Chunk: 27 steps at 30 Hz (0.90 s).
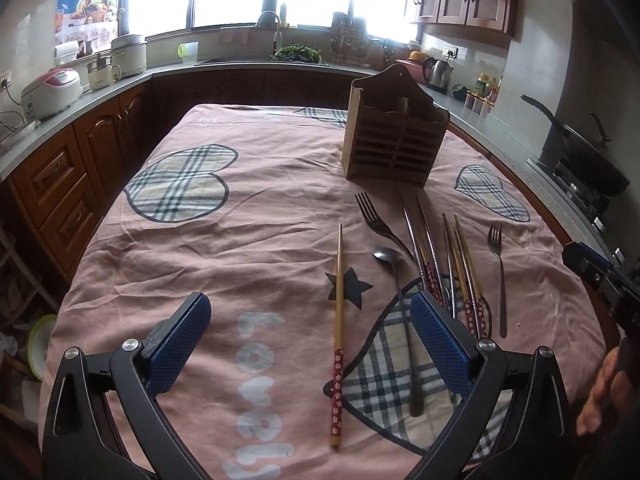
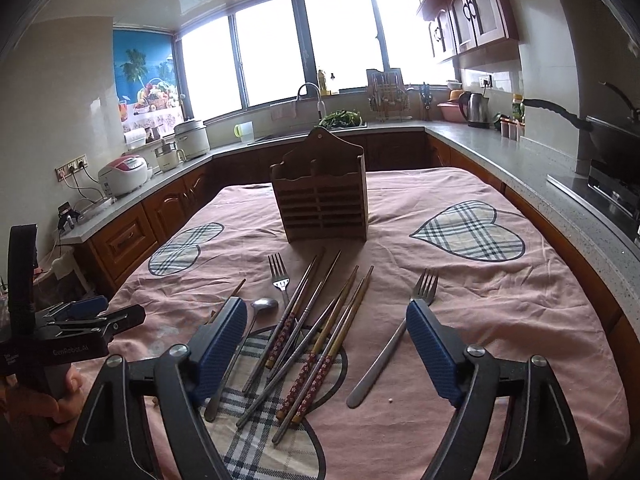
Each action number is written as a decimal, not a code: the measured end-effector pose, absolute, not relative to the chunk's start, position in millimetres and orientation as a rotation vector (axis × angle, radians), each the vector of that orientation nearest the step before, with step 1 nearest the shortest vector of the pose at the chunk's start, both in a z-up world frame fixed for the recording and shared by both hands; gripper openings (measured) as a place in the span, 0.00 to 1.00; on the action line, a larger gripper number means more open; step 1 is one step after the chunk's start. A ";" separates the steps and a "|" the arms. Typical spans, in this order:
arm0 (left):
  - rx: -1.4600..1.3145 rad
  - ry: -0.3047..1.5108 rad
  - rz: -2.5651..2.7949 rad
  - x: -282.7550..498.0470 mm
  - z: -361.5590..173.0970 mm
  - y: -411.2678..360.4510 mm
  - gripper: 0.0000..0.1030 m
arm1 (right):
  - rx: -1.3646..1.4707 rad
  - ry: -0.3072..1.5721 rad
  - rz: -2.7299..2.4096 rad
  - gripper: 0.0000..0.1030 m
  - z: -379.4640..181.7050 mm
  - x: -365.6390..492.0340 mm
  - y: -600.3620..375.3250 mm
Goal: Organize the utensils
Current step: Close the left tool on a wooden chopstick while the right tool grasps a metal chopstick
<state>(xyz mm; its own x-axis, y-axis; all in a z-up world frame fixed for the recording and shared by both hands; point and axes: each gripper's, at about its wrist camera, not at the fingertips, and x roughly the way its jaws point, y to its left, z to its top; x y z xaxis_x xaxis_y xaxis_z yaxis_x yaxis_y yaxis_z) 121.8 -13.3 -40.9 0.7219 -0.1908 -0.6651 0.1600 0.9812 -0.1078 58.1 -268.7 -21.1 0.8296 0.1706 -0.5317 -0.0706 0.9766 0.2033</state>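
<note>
**Pink cloth, wooden holder, loose cutlery**

Pink fabric with plaid hearts covers the table (image 2: 460,304), which fills the lower half of both views, with kitchen counters and bright windows behind it. On the cloth, just above the middle of the right wrist view, stands a slatted wooden utensil holder (image 2: 320,204), upright, its compartments open at the top; what lies inside I cannot tell.

Below the holder the utensils lie flat on the cloth. A loose bundle of chopsticks (image 2: 316,340), some steel, some bamboo with red flowered ends, fans out at centre frame, several crossing or touching one another. One single chopstick (image 1: 338,332) lies apart from them, at the lower centre of the left wrist view, across a dark star on the cloth. A long-handled spoon (image 2: 262,308) lies just left of the bundle, and a fork (image 2: 279,276) lies above it, nearer the holder. A second fork (image 2: 400,332) lies alone to the right of the bundle.

The left gripper (image 1: 310,340) has its blue-padded fingers spread wide above the single chopstick and the spoon handle, holding nothing. The right gripper (image 2: 326,340) also stands with its fingers apart, the bundle and the second fork between them, untouched.
</note>
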 end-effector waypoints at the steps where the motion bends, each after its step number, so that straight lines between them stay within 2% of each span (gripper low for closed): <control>1: -0.035 0.749 -0.199 127.4 -42.7 -14.6 0.95 | 0.191 0.594 0.130 0.68 -24.2 65.3 -271.4; 5: -0.015 0.788 -0.217 151.1 -50.1 -22.0 0.89 | 0.245 0.660 0.121 0.51 -37.6 95.6 -282.0; 9: -0.003 0.837 -0.239 175.5 -58.2 -27.9 0.81 | 0.300 0.718 0.113 0.40 -51.2 128.4 -290.6; 16: 0.023 0.916 -0.278 213.1 -72.0 -39.9 0.73 | 0.352 0.800 0.124 0.30 -66.0 181.1 -293.6; 23: 0.039 0.973 -0.311 240.3 -84.3 -49.2 0.61 | 0.349 0.874 0.158 0.20 -84.8 225.3 -284.0; 27: 0.041 1.005 -0.342 250.3 -91.3 -54.3 0.53 | 0.350 0.904 0.185 0.18 -91.1 247.7 -275.7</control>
